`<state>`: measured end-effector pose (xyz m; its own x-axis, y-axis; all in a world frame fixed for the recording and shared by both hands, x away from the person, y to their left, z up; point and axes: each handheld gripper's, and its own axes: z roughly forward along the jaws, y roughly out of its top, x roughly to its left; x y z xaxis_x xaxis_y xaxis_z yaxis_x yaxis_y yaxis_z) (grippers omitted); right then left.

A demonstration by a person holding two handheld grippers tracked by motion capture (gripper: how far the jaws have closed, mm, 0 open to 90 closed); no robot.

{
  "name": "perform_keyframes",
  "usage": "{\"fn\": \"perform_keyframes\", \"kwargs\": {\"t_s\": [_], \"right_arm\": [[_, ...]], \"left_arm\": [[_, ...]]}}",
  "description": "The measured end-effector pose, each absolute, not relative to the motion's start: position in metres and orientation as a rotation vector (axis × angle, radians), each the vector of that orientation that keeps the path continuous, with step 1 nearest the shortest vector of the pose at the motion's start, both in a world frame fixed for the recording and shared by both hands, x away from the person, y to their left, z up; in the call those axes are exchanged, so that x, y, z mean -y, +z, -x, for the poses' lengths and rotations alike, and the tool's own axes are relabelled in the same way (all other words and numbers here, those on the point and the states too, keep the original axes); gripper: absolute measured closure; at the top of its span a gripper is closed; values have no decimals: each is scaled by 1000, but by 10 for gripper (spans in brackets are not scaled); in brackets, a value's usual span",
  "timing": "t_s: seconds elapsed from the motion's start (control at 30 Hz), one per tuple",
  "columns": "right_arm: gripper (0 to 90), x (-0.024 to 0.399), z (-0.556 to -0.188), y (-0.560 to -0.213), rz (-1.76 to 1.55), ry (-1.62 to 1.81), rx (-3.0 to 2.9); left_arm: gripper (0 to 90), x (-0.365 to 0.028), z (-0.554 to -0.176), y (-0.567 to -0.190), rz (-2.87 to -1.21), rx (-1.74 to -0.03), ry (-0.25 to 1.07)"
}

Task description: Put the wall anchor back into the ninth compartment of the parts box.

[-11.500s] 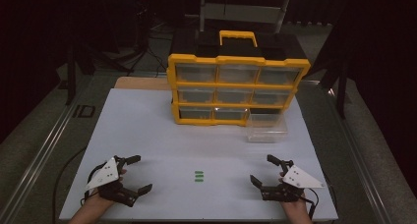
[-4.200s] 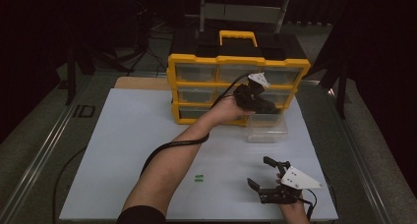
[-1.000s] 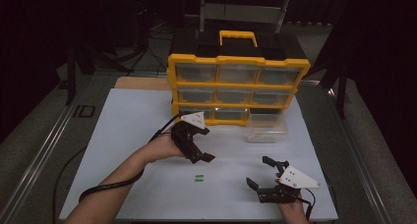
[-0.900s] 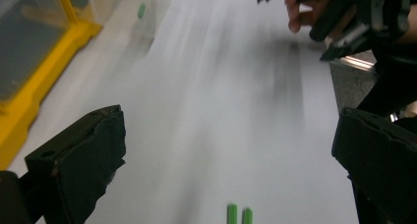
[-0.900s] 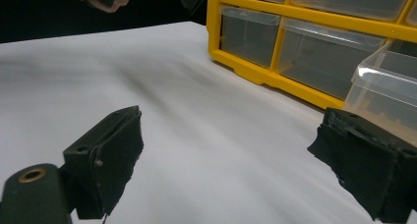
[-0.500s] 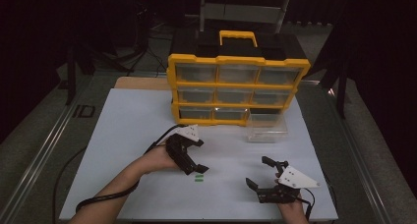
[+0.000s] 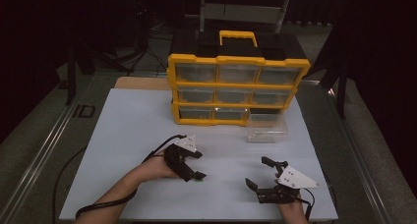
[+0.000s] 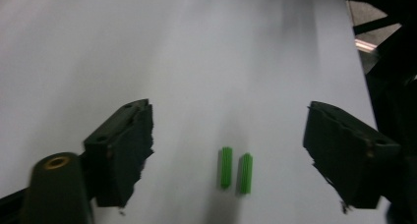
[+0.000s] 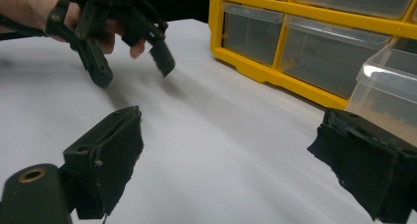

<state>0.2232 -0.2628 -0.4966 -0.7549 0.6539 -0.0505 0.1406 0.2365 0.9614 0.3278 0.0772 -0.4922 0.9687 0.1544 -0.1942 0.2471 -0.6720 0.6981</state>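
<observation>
— What's on the table (image 7: 123, 135) besides the grippers?

— A yellow drawer cabinet (image 7: 236, 89) at the far edge, with a clear plastic drawer (image 7: 267, 127) pulled out and lying on the white surface just before its right end. Nothing blocks the near half.

— And the hands?

— The left gripper (image 7: 193, 166) hangs over two green wall plugs (image 8: 236, 168) near the middle of the front edge, jaws spread wide, plugs between them. The right gripper (image 7: 263, 177) rests by the near right corner, jaws apart too, holding nothing.

— The room?

— Dark all round.
</observation>
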Motion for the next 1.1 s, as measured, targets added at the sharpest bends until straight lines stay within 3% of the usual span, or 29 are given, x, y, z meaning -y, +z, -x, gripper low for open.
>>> {"fn": "perform_keyframes", "kwargs": {"t_s": [0.53, 0.83, 1.1], "right_arm": [[97, 263, -223, -497, -727, 1540, -2069], [96, 263, -223, -497, -725, 1536, -2070], [96, 263, -223, -496, -726, 1533, -2060]], "left_arm": [[672, -72, -326, -514, -2413, -248, -134], [842, -69, -327, -512, -2455, -244, -100], [850, -66, -332, -506, -2472, -231, -119]]}}
